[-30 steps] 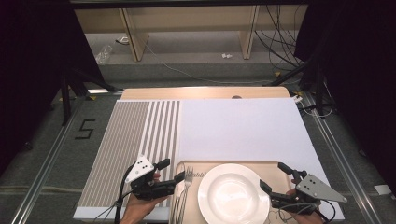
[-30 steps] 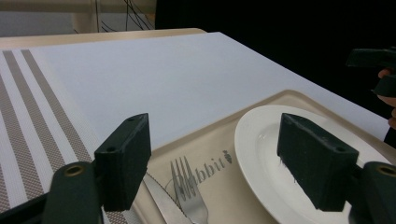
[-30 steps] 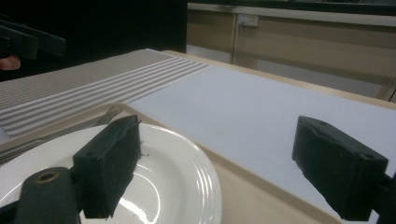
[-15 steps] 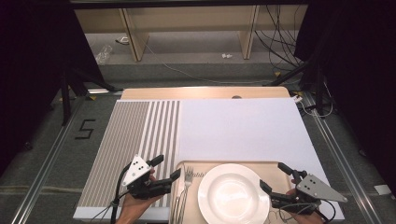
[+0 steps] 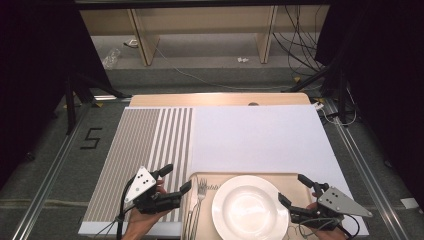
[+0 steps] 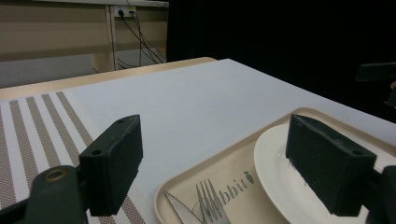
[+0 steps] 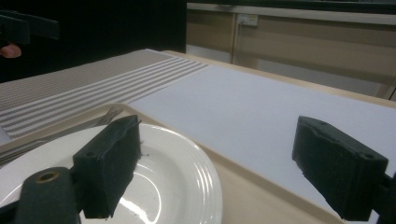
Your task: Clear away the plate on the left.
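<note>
Left gripper (image 5: 171, 179) sits just off the left edge of the tray (image 5: 240, 176), jaws spread wide with nothing between them; they have just been opening. In the left gripper view the fork (image 6: 211, 205) and the knife (image 6: 180, 207) lie straight ahead, below the gap between the jaws. Right gripper (image 5: 296, 190) waits at the tray's right side, jaws apart too, bare, one jaw close over the rim of the white plate (image 5: 250, 209).

The fork looks like the target. It lies flat in the tray's left strip, between the tray's left lip and the plate, tines pointing away from the person. Thin, stiff metal, light and probably slick: I'd pinch it across the handle, low and square, because flat cutlery on a smooth tray tends to skate away. The knife rests just beside it, on the side away from the plate, so a sloppy close could catch both.

The plate is hard, glossy and likely breakable; take it by the rim only.

Hard to read: the handles of fork and knife run off the bottom of the high view, lettering on the tray is partly covered by the tines, and whether fork and knife touch I cannot tell.
</note>
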Tool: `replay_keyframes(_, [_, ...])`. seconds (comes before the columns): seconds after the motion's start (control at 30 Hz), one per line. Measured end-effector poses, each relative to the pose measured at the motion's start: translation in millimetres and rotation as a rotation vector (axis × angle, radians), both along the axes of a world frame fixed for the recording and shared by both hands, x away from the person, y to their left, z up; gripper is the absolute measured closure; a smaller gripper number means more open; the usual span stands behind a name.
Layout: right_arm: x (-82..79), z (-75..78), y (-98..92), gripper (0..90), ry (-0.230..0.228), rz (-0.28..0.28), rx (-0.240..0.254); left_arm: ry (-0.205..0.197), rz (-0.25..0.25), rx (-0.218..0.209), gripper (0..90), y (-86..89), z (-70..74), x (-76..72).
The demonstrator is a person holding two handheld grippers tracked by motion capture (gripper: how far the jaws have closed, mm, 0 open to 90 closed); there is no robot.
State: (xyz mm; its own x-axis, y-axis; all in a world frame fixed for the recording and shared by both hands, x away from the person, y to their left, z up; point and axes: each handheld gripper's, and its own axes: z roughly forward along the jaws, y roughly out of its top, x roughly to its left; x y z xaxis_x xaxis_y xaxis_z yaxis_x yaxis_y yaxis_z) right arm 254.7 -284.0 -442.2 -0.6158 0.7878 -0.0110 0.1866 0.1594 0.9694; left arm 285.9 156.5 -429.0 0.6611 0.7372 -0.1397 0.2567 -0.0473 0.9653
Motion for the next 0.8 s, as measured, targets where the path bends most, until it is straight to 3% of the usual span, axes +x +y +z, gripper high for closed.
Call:
replay_keyframes(0.17, [0.0, -0.1, -0.3, 16.4, 0.000, 0.000, -0.003, 0.012, -0.004, -0.031, 17.4, 1.5, -0.3, 1.0])
replay_keyframes(0.8, [-0.3, -0.3, -0.8, 16.4, -0.007, -0.001, -0.001, 0.009, 0.022, -0.014, 15.5, -0.4, 0.0, 0.8])
